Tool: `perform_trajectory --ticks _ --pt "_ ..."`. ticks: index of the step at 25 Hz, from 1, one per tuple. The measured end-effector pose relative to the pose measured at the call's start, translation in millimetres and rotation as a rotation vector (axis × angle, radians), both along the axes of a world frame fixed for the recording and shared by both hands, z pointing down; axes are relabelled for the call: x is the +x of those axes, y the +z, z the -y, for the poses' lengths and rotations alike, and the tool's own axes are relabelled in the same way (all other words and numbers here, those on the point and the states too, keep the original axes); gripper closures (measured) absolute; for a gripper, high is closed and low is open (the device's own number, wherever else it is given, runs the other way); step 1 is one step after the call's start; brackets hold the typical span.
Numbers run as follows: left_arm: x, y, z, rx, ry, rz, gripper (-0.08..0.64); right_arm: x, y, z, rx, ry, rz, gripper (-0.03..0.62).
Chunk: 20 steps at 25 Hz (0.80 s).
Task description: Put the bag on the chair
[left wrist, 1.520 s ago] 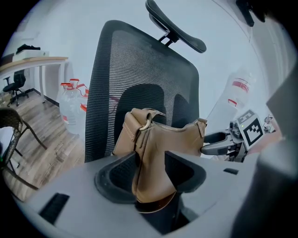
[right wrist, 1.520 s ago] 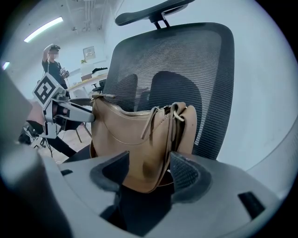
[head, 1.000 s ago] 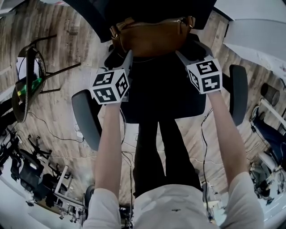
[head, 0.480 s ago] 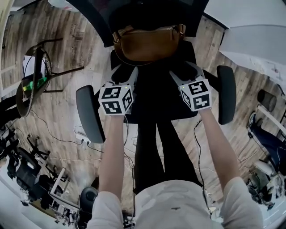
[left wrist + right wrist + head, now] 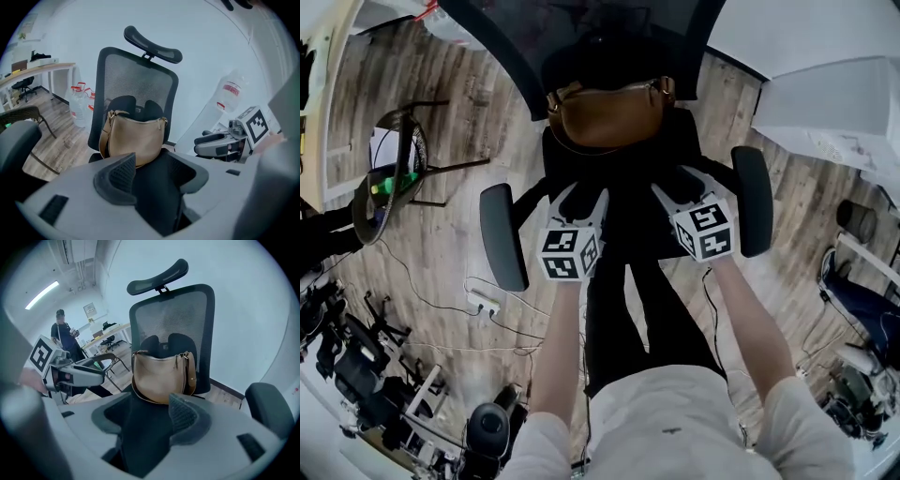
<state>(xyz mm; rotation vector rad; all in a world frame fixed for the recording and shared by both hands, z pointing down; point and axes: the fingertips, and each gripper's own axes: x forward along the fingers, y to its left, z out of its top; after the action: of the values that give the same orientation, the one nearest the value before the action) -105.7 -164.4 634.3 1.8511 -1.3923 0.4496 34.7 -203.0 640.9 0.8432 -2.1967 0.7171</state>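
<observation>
A tan leather bag (image 5: 609,112) stands on the seat of the black mesh office chair (image 5: 623,192), leaning on its backrest. Both grippers hang over the seat's front, short of the bag and not touching it. My left gripper (image 5: 581,199) is open with nothing between its fingers; in its own view the bag (image 5: 136,140) lies beyond the gripper (image 5: 154,183). My right gripper (image 5: 678,185) has wide jaws that are closing slightly on nothing. Its own view shows the bag (image 5: 161,376) ahead of the gripper (image 5: 145,420).
The chair's armrests (image 5: 502,234) (image 5: 750,202) flank the grippers. A small dark side chair (image 5: 384,187) stands on the wood floor to the left, with cables nearby. A white table (image 5: 825,94) is at the right. A person (image 5: 63,333) stands far back.
Both grippers have drawn back from the bag's sides toward the seat's front edge. The bag stays on the seat against the backrest.
</observation>
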Motion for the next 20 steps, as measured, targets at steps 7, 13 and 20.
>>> perform_trajectory --ticks 7,13,20 --pt "24.1 -52.1 -23.0 0.021 -0.001 -0.012 0.362 11.4 -51.2 -19.2 0.016 0.001 0.049 0.37" --pt "27.1 -96.7 -35.7 0.057 -0.024 -0.013 0.363 15.2 -96.9 -38.9 0.03 0.013 0.109 0.387" --pt "39.4 -114.8 -55.0 0.078 -0.006 -0.047 0.363 15.9 -125.0 -62.8 0.052 0.02 0.137 0.414"
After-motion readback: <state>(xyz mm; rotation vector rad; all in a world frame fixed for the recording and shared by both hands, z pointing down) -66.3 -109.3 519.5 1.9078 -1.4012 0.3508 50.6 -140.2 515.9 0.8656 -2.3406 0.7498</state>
